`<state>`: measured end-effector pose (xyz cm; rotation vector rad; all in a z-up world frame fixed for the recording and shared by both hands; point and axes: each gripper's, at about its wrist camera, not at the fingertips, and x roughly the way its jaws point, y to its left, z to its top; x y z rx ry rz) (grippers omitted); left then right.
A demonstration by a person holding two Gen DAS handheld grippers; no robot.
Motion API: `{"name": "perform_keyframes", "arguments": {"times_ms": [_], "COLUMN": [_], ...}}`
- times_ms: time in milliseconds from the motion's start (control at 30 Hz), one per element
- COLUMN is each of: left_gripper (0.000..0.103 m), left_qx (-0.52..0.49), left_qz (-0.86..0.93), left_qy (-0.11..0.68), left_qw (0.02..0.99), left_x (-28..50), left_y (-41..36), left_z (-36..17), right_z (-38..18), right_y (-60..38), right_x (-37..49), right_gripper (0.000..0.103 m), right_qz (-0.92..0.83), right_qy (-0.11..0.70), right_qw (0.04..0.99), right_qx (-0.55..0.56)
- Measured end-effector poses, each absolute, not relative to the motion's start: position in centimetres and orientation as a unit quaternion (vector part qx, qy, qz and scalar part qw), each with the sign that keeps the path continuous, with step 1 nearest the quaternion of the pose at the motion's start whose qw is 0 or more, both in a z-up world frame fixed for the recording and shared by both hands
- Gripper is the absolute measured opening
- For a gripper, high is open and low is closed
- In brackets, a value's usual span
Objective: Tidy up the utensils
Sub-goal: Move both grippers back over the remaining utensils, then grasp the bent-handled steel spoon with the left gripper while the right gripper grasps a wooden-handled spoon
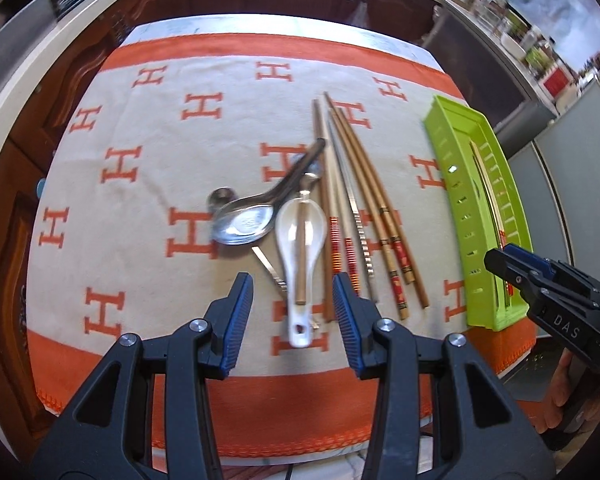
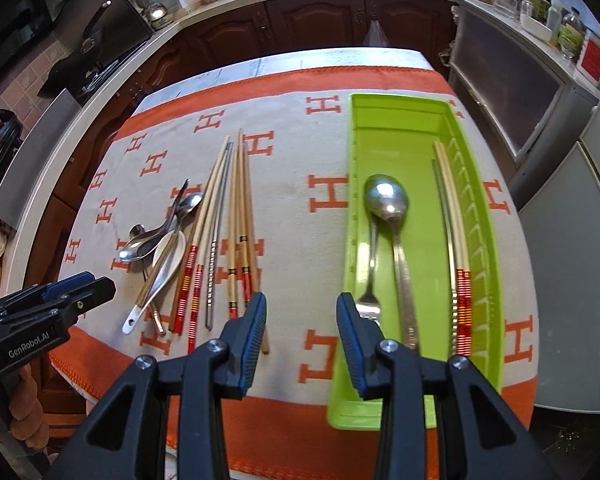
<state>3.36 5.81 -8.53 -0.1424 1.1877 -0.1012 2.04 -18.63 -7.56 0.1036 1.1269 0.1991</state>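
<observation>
The loose utensils lie in a bundle on the cloth, nearly all with their long axes running from the near edge of the bench toward the far edge. The white ceramic spoon [image 1: 300,240] has its bowl away from the camera and its handle end, with a hole, nearest; a brown chopstick rests in its bowl. A steel spoon [image 1: 246,224] crosses at a slant just left of it, handle pointing up and to the right. To the right lie the chopsticks [image 1: 364,216], red-banded and patterned ends nearest (one ridged metal stick among them).

The green tray [image 2: 342,264] stands well to the right of the bundle, long axis the same way. Inside it lie a large metal spoon [image 2: 388,200], bowl at the far end, a fork [image 2: 370,280] beside it, and chopsticks along the right wall.

The cloth [image 1: 148,168] is cream with orange H letters and an orange border. Dark wooden cabinets and a pale counter surround the bench.

The left claw [image 1: 293,312] hangs above the white spoon's handle, jaws partly apart, gripping nothing. The right claw [image 2: 302,320] hangs over the tray's left rim, likewise partly open and empty.
</observation>
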Motion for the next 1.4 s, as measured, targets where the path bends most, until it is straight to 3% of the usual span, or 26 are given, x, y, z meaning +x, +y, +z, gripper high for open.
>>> {"name": "perform_keyframes", "arguments": {"times_ms": [333, 733, 900, 1100, 1233, 1400], "left_gripper": [0.038, 0.038, 0.031, 0.03, 0.006, 0.001], "left_qx": [-0.109, -0.248, -0.269, -0.272, -0.261, -0.26], "left_qz": [-0.04, -0.095, -0.111, -0.13, -0.126, -0.118], "left_qy": [0.563, 0.587, 0.599, 0.597, 0.611, 0.612], "left_qw": [0.819, 0.765, 0.746, 0.744, 0.737, 0.738], "left_x": [4.6, 8.8, 10.5, 11.8, 12.1, 11.7], "left_y": [11.1, 15.4, 15.4, 14.7, 13.9, 13.4], "left_z": [-10.1, -15.4, -17.3, -17.9, -18.4, -18.1], "right_z": [-8.1, -9.0, -9.4, -9.9, -10.2, -10.6], "right_y": [-15.1, -11.6, -10.8, -10.2, -9.8, -9.1], "right_x": [3.4, 4.6, 5.2, 5.8, 6.2, 6.9], "right_gripper": [0.036, 0.036, 0.036, 0.036, 0.036, 0.036], "right_qz": [0.117, 0.144, 0.149, 0.154, 0.164, 0.181], "right_qy": [0.542, 0.553, 0.557, 0.565, 0.567, 0.568], "right_qw": [0.832, 0.821, 0.816, 0.81, 0.805, 0.8], "right_qx": [0.028, 0.026, 0.028, 0.036, 0.05, 0.071]}}
